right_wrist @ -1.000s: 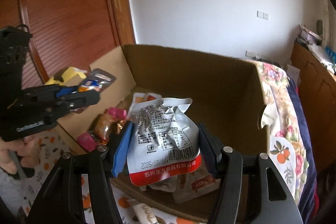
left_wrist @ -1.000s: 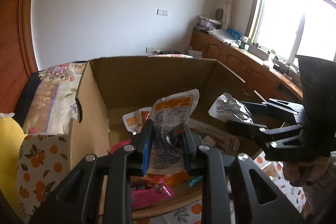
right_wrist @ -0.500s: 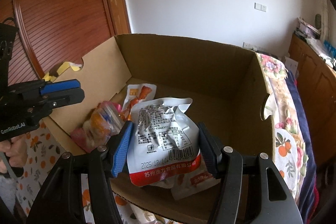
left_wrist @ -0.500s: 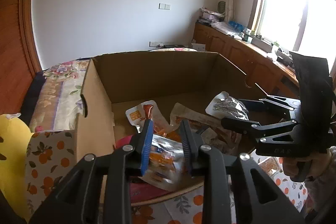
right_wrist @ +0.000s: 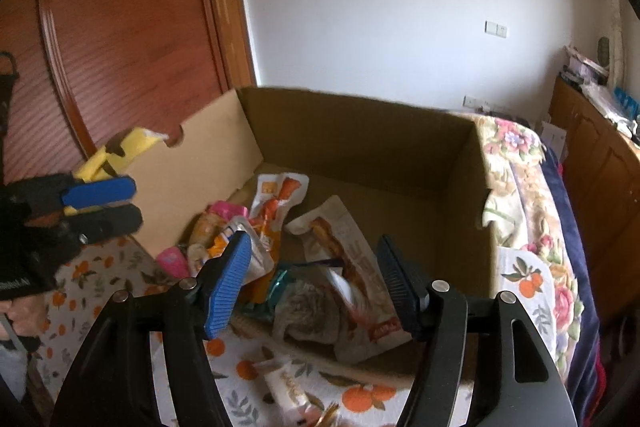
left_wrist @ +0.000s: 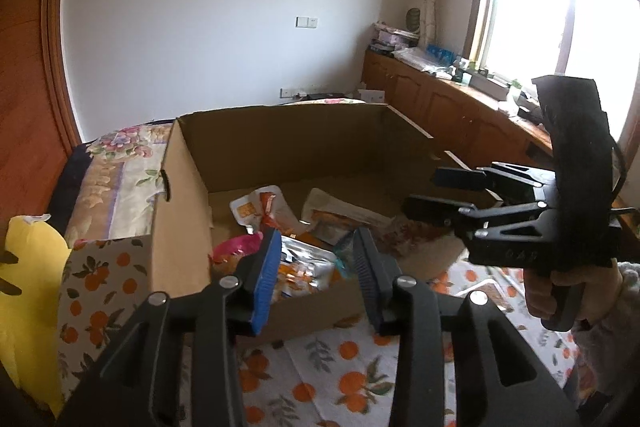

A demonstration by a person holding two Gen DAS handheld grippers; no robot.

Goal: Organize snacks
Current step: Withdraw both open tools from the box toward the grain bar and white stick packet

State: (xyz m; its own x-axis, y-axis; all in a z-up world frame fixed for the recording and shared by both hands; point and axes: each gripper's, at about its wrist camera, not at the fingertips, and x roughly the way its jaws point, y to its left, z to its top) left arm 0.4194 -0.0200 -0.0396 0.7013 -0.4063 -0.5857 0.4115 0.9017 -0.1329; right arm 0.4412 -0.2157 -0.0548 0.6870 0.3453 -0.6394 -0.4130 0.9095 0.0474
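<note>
Cardboard box (left_wrist: 188,223), open-topped, on an orange-print cloth (left_wrist: 344,367), with the snacks heaped along its near side.

Left gripper (left_wrist: 316,279): angled downward over the near wall, jaws opening, a modest gap, nothing pinched; silver pouch (left_wrist: 304,267) lying in the box behind that gap, untouched by the pads. Right gripper (right_wrist: 316,283): likewise tilted down above the near wall, jaws opening and wider apart, nothing clamped; crumpled grey-silver bag (right_wrist: 308,311) blurred between and below the fingers, clear of both pads.

Seen only from the left wrist: the right gripper side-on at the right edge, gripped by a hand (left_wrist: 576,291) in a fuzzy sleeve; a bright window and a long wooden cabinet; something yellow at the far left. Seen only from the right wrist: the left gripper's blue and black fingers at the left edge, close together; a reddish slatted door; a loose packet (right_wrist: 288,387) on the cloth outside the box, blurred; a pink packet (right_wrist: 172,261) against the left wall.

White-and-orange pouch (right_wrist: 280,195): flat, deepest in the box, long axis running from the near left toward the far right. Pale long packet (right_wrist: 352,263): flat on the floor of the box, long axis from mid-floor toward the near right corner, red-printed end nearest the camera. Silver pouch: tilted against the heap, long axis unclear.
</note>
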